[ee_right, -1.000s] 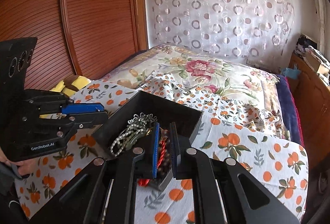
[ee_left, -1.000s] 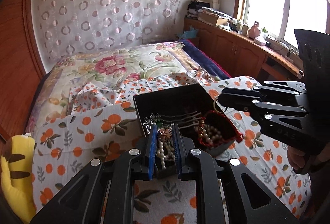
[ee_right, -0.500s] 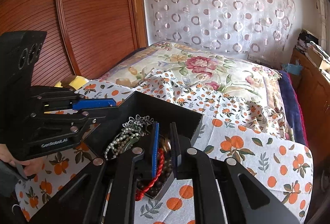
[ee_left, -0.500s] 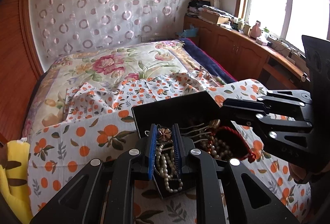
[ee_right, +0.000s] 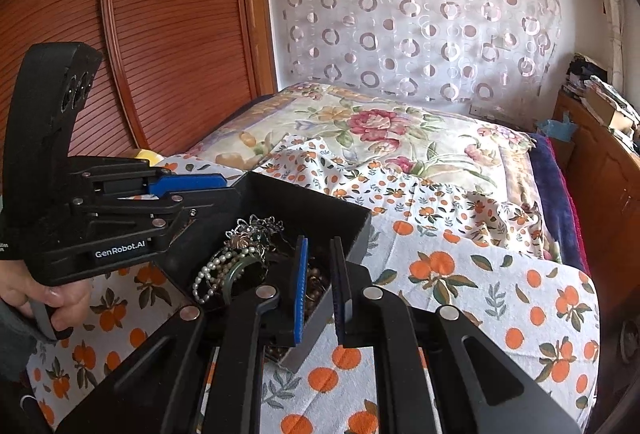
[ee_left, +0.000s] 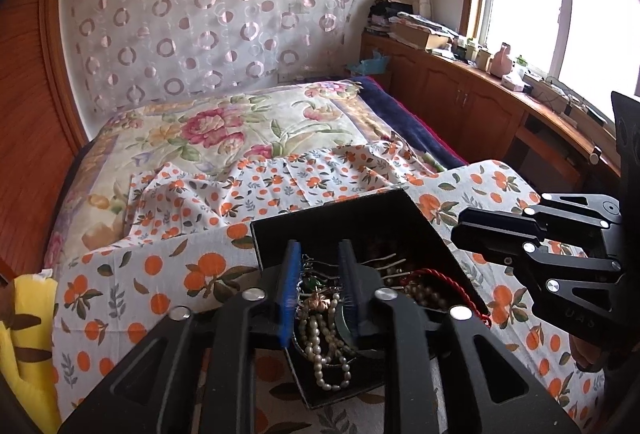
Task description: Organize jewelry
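A black open box (ee_left: 340,218) (ee_right: 304,202) full of tangled jewelry sits on an orange-print cloth (ee_left: 132,274) on the bed. Pearl strands (ee_left: 324,350) (ee_right: 212,270), a green bangle (ee_right: 236,274), a silver ornament (ee_right: 256,230) and a red cord (ee_left: 448,286) lie in it. My left gripper (ee_left: 320,294) is over the box's near side, jaws a little apart around a small copper flower piece (ee_left: 316,304) and pearls. My right gripper (ee_right: 320,290) straddles the box's wall (ee_right: 320,318), jaws narrowly apart; it also shows in the left wrist view (ee_left: 520,246).
A floral quilt (ee_left: 224,130) covers the bed behind the cloth. A yellow plush thing (ee_left: 20,334) lies at the left. Wooden cabinets (ee_left: 460,102) with clutter run under the window on the right. A wooden sliding door (ee_right: 160,54) stands left of the bed.
My left gripper's jaws have widened and it has moved in over the box; the pearls now hang lower between them. My right gripper's jaws have parted slightly at the box wall.
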